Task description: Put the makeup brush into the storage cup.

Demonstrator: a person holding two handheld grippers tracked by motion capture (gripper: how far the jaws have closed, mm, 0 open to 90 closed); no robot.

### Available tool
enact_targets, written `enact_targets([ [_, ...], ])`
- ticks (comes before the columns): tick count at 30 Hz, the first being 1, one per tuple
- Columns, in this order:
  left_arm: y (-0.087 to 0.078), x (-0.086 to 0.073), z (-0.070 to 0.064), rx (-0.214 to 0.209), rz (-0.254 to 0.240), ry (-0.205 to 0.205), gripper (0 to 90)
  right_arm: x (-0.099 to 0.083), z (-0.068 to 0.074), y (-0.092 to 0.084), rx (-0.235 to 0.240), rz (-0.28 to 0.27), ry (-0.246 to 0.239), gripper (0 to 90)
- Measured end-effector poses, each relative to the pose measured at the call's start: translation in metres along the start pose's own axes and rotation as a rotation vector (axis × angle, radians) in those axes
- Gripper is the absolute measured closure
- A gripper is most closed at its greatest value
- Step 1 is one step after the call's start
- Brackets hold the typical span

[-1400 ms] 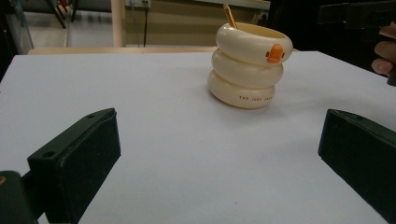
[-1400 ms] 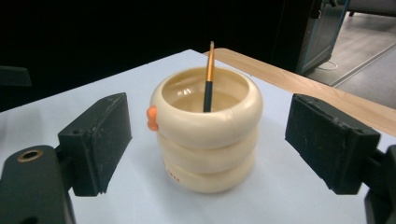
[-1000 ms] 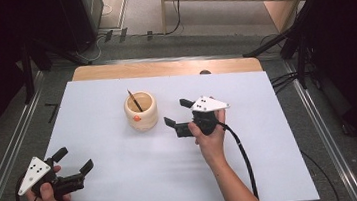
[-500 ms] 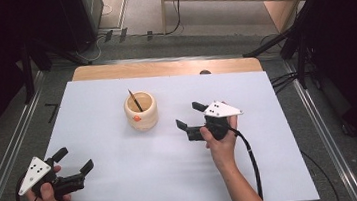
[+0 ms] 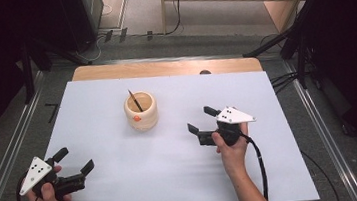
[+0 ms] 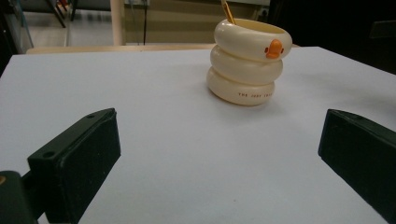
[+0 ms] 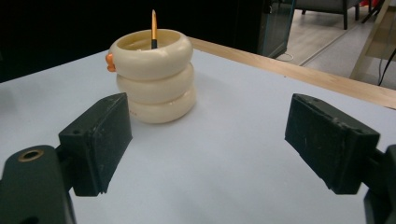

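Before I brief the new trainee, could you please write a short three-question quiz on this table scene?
1. True or false: the right gripper holds the pencil.
2. What stands inside the holder?
3. Which gripper is nearer the holder: A) left, B) right?

Key:
1. False; its fingers stand open with nothing between them.
2. A pencil, leaning on the rim.
3. B; the left one sits near the table's front left corner, also open.
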State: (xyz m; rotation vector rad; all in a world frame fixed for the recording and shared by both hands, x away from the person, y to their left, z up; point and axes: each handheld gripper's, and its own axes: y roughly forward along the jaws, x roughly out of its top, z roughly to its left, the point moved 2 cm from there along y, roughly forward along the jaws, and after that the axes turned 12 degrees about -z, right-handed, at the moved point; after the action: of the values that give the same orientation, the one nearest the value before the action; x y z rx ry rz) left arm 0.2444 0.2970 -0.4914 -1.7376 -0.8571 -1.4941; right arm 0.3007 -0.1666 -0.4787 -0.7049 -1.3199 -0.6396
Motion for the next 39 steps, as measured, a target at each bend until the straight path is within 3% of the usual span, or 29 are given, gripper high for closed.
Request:
enact_targets([
  [39,0.002,-0.002,-0.006,-0.003,0.018,0.028,0.0,-0.028,-0.037,-0.082,-0.129,-0.028,0.048,16.1],
])
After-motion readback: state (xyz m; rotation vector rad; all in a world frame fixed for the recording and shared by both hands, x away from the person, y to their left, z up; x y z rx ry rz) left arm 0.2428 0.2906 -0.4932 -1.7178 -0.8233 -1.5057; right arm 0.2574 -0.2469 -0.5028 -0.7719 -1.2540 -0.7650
